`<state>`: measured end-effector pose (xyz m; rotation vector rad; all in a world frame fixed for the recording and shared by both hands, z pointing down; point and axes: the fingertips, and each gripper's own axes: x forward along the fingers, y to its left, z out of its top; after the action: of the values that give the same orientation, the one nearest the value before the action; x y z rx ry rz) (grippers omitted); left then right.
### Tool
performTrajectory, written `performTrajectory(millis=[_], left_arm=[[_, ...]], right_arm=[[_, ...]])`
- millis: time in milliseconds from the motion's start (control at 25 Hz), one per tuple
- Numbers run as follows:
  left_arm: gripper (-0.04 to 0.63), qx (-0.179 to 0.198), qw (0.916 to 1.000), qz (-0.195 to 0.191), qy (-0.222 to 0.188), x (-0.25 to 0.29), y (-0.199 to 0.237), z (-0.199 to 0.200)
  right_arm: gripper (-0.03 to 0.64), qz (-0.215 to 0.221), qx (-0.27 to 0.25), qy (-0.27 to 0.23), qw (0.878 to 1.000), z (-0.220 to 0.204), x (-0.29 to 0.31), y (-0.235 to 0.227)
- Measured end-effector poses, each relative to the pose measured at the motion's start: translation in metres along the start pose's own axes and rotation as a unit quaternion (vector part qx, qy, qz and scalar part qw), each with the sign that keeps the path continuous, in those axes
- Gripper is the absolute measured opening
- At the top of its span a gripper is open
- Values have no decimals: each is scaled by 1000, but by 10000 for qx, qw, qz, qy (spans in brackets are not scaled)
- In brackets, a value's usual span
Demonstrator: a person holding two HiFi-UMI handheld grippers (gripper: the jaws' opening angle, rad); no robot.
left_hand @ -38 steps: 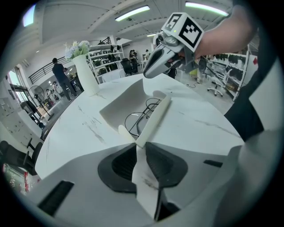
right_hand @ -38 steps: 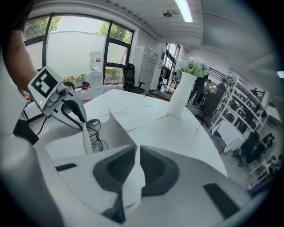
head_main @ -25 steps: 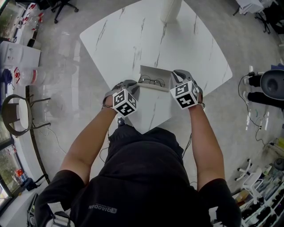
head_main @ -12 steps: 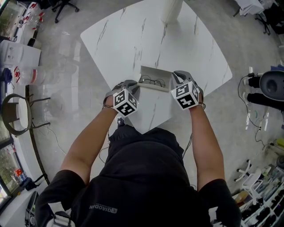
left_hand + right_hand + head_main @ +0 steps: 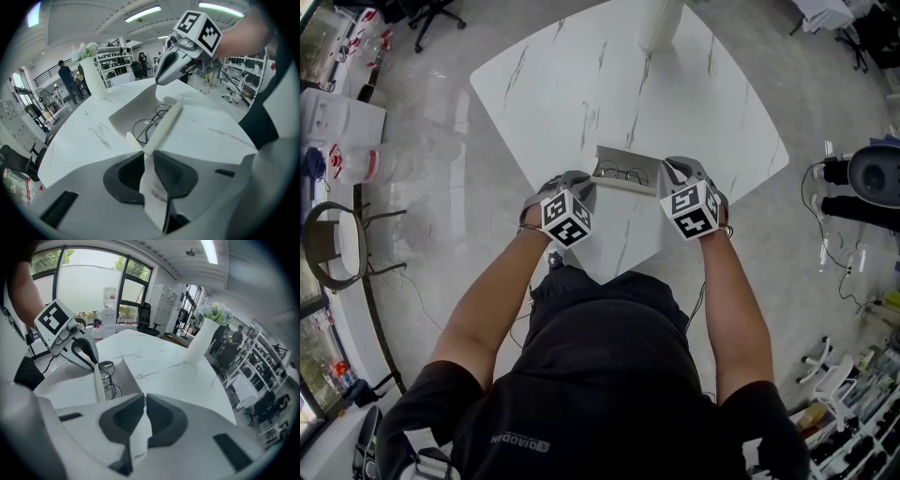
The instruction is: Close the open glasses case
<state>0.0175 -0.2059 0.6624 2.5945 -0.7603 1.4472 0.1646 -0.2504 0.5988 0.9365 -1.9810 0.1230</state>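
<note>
The open white glasses case (image 5: 623,169) lies near the front corner of the marble table (image 5: 609,84), with dark wire-framed glasses (image 5: 622,172) in its tray. My left gripper (image 5: 585,187) is shut on the left end of the lid (image 5: 164,124), which shows edge-on and tilted up over the glasses (image 5: 147,127). My right gripper (image 5: 667,175) is shut on the lid's right end (image 5: 98,383). Each gripper view shows a white flap pinched between the dark pads (image 5: 171,176) and the other gripper (image 5: 174,65) across the case. The glasses (image 5: 108,377) rest in the tray.
A tall white vase (image 5: 661,19) with flowers (image 5: 213,312) stands at the table's far edge. The table corner (image 5: 600,277) is right in front of the person. A chair (image 5: 337,239) sits on the floor at the left, equipment (image 5: 872,178) at the right. People (image 5: 63,77) stand far off.
Both grippers have edged slightly forward while keeping hold of the lid. The case and glasses stay in the same place.
</note>
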Motion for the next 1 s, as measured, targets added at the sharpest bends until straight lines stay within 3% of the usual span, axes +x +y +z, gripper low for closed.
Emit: performTrajectory(millis=[1000], left_arm=[[66,4,10000,50,-59,-2,0,2]], right_arm=[[21,29,29,96,9999,-13,-21,32]])
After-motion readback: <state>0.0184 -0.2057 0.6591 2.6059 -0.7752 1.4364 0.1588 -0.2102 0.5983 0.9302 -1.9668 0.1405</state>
